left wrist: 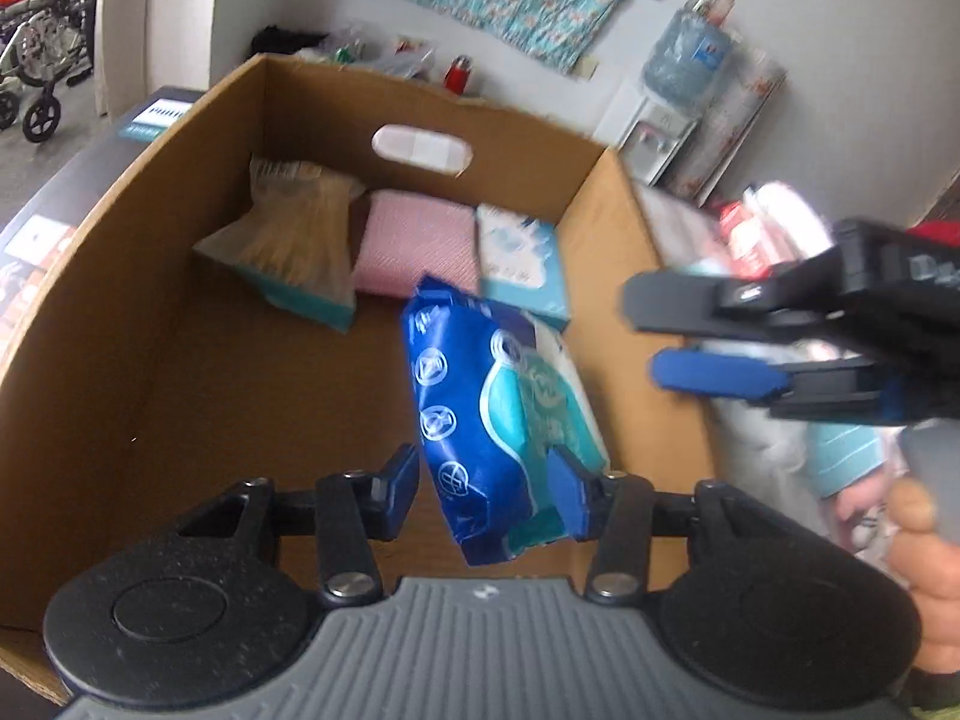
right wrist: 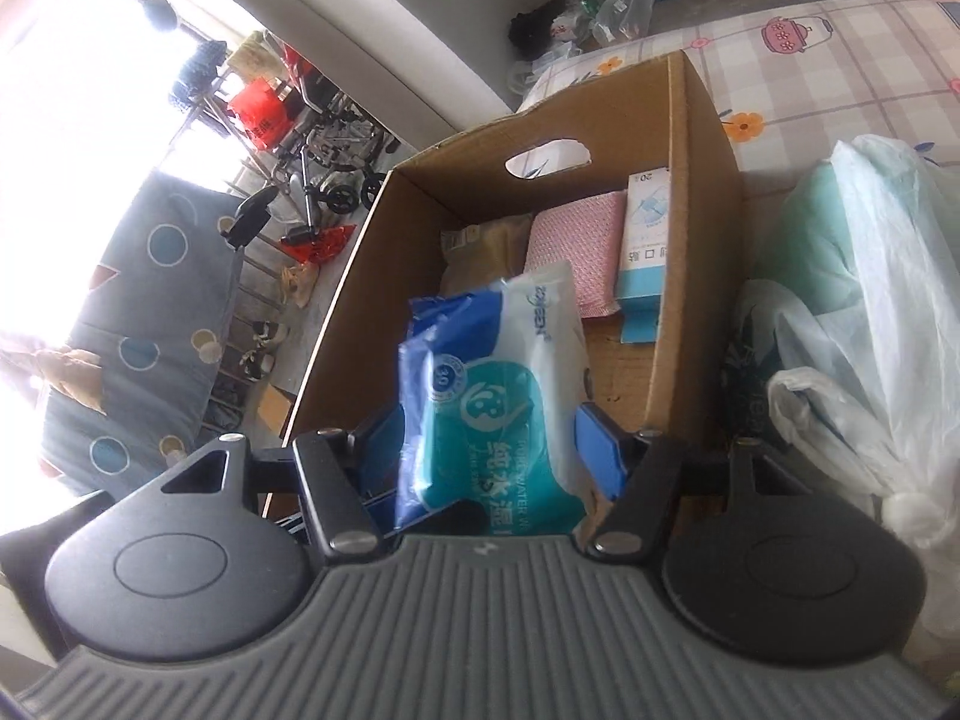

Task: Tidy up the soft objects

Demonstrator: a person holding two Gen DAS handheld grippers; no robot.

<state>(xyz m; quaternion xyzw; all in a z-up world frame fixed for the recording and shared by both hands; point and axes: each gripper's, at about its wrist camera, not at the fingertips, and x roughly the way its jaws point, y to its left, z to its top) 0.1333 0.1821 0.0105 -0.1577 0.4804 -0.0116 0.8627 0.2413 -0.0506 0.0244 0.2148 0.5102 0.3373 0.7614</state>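
Observation:
A blue, teal and white wet wipes pack hangs tilted over the open cardboard box. My left gripper is shut on its lower end, one pad on each side. My right gripper reaches in from the right over the box rim, open, with its tips just short of the pack. In the right wrist view the pack fills the space ahead of the right gripper. At the far end of the box lie a brown tissue pack, a pink cloth and a light-blue carton.
Bulging plastic bags sit right of the box on a checked cover. A water dispenser stands by the back wall and a wheelchair is at the far left. A hand holds the right gripper's handle.

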